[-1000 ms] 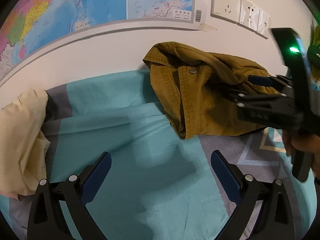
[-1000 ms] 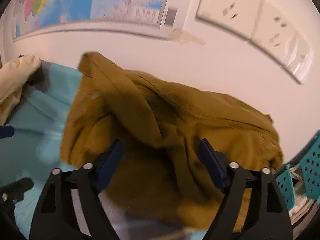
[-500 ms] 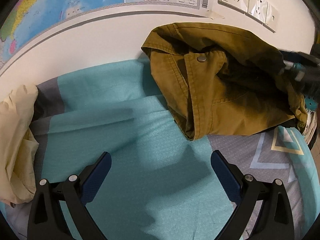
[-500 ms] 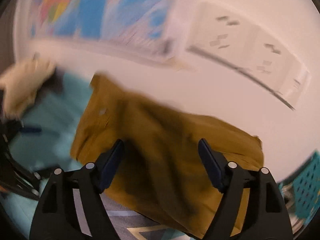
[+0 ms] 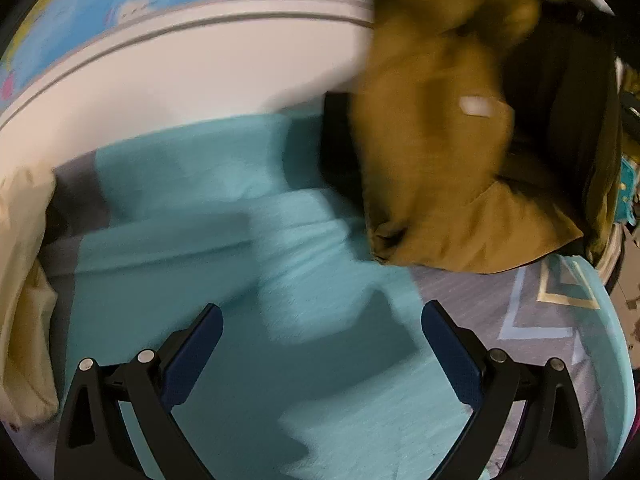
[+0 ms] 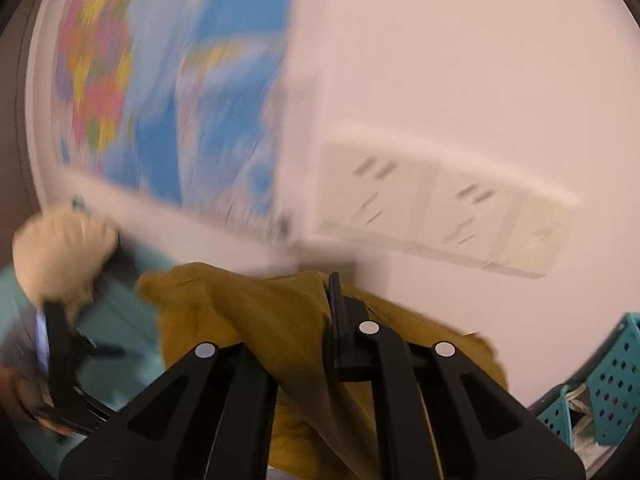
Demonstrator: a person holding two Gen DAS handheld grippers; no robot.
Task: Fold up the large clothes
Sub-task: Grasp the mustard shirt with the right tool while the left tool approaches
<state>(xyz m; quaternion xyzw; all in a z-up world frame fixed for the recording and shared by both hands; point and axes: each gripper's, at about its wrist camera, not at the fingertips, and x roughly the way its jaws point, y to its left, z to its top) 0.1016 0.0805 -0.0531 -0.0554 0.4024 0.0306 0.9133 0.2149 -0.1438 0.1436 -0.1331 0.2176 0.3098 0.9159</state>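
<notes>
A teal perforated basket [image 6: 608, 376] sits at the lower right edge of the right wrist view; something pale and crumpled shows inside it, too blurred to name.

The mustard-brown jacket [image 5: 448, 168] hangs lifted above the far right part of the bed [image 5: 312, 360], which wears a teal sheet with grey and yellow geometric patches. The right hand-held gripper [image 6: 320, 320] is clamped tight on a bunched fold of the jacket [image 6: 260, 320], cloth spilling to either side of its fingers. The left hand-held gripper [image 5: 320, 344] hovers over bare teal sheet with its jaws wide apart and nothing between them (its blue pads are plain to see).

A cream garment [image 5: 24, 280] lies heaped at the bed's left edge, well apart from the jacket. Behind the bed, a coloured wall map [image 6: 160, 92] and a row of white wall sockets [image 6: 440, 216] hang on the pale wall. A small pale label [image 5: 478, 106] shows on the jacket; any writing there or on the map is blurred past reading.
</notes>
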